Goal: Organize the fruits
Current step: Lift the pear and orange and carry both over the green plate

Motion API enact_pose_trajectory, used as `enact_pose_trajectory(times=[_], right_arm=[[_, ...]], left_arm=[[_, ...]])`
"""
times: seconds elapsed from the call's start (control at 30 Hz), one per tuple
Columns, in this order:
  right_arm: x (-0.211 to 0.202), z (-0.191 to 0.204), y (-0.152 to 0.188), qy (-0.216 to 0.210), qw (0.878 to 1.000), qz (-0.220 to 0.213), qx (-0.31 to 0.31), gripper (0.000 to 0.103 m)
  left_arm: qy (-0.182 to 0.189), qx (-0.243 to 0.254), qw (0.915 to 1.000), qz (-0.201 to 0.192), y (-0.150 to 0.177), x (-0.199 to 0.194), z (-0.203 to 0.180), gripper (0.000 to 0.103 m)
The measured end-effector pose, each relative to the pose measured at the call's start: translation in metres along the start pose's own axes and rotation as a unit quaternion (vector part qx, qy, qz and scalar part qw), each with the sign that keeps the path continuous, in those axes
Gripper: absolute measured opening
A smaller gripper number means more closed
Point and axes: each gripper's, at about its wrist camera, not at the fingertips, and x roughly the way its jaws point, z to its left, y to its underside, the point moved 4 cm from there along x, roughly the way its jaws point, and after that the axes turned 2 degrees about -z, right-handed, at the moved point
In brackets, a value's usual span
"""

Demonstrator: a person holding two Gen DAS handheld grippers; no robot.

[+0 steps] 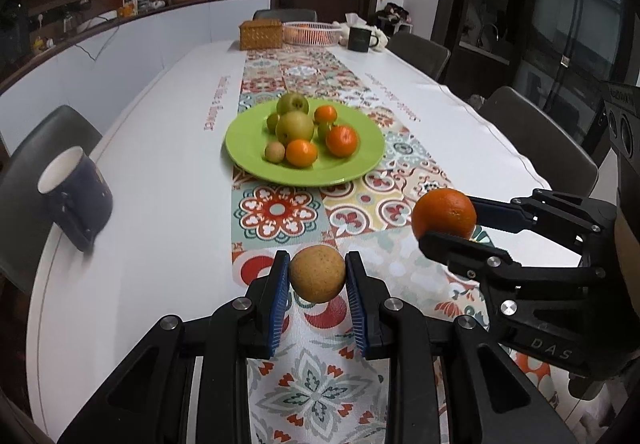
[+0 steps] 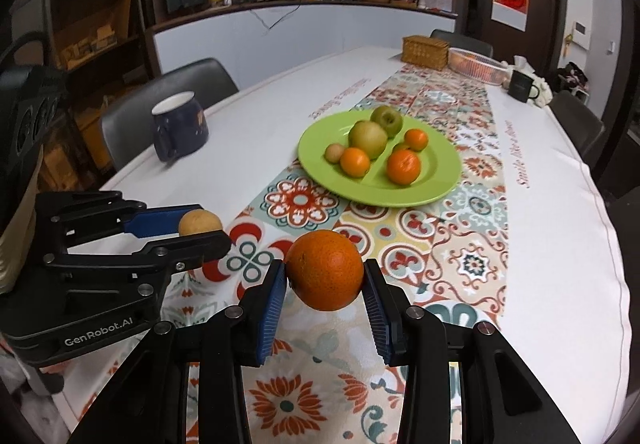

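Altogether, seven fruits lay on the green plate (image 1: 352,174); the left gripper (image 1: 317,276) clenched one tan fruit (image 1: 317,274), the right gripper (image 2: 325,272) one orange (image 2: 325,270).

Your left gripper (image 1: 317,278) is clamping a small round tan fruit (image 1: 317,275) above the patterned runner (image 1: 280,212); your right gripper (image 1: 446,218) is gripping a round orange (image 1: 444,214); the green plate (image 1: 356,168) is sitting beyond.

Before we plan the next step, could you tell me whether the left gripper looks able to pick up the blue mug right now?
Probably not: the left gripper is shut on a small tan fruit, so its jaws are occupied. The blue mug itself stands unobstructed.
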Motion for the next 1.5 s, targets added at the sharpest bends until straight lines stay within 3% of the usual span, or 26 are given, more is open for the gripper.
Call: enact_pose_trajectory(times=[0.73,1.5], right_arm=[[-0.041,-0.030,-0.051,0.042,0.995,-0.083,0.036,0.040],[0.002,-0.071,-0.106,0.065,0.992,-0.090,0.055,0.040]], left_arm=[[-0.018,0.005,0.9972,-0.072,-0.062,-0.028,-0.005,0.028],[-0.029,0.007,0.9971,-0.070,-0.125,0.026,0.018,0.028]])
